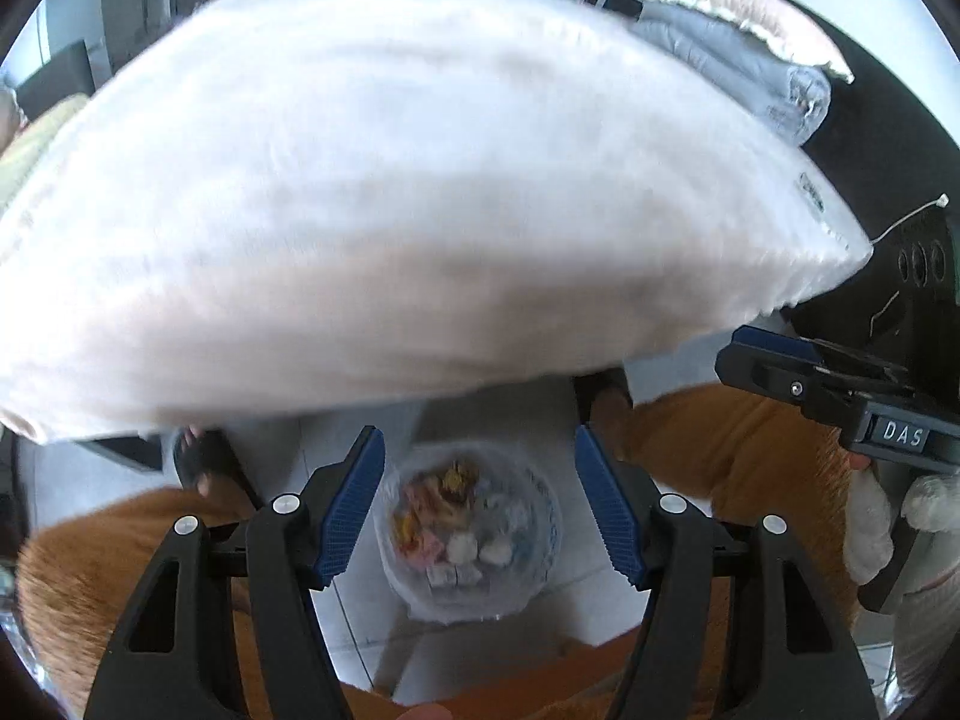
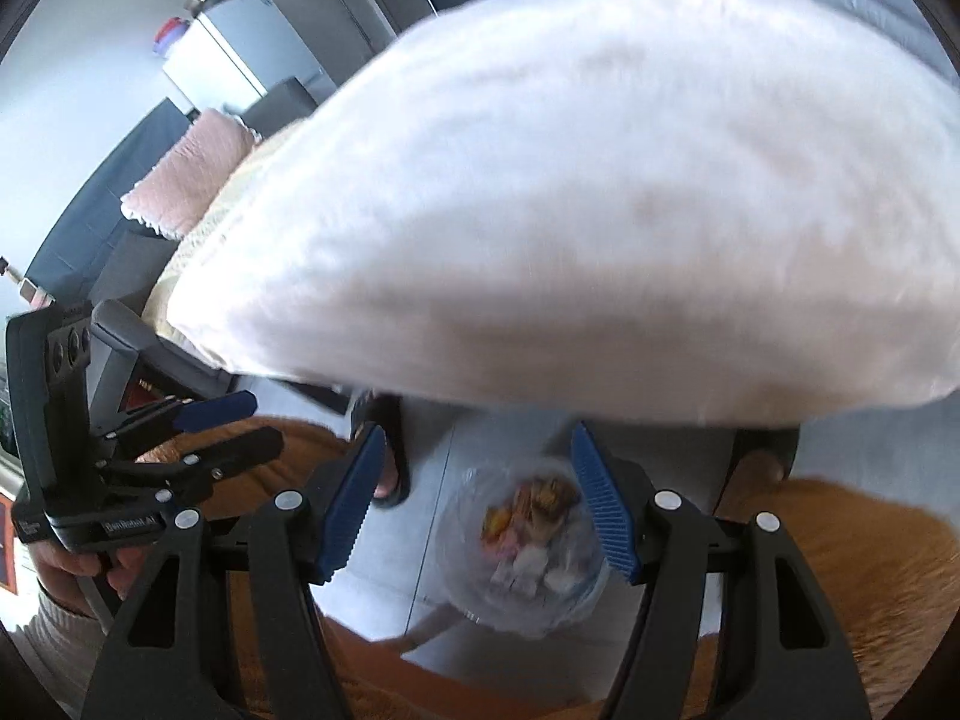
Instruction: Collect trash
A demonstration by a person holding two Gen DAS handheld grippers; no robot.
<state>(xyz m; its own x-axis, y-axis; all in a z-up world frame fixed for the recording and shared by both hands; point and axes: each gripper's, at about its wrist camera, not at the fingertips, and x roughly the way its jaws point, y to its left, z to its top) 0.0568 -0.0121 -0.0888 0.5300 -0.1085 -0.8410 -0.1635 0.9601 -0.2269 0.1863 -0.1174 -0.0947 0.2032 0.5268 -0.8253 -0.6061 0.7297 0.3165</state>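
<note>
A clear bin [image 1: 468, 534] [image 2: 528, 546] lined with a plastic bag stands on the pale tiled floor, holding coloured wrappers and white crumpled bits. My left gripper [image 1: 480, 504] hangs above it, open, with nothing between its blue pads. My right gripper [image 2: 474, 504] is open too, the bin showing just past its right pad. Each gripper shows in the other's view: the right gripper [image 1: 744, 360] at the right edge, the left gripper [image 2: 258, 423] at the left. A big, blurred white pillow [image 1: 384, 192] [image 2: 600, 210] fills the upper half of both views, touching neither gripper.
A person's legs in orange trousers [image 1: 720, 444] flank the bin, with feet in black sandals [image 2: 390, 468] on the floor. Behind the pillow is a dark sofa with a pink cushion [image 2: 186, 174], a yellowish cushion [image 2: 198, 252] and a grey padded item [image 1: 738, 60]. A white fridge [image 2: 240, 48] stands further back.
</note>
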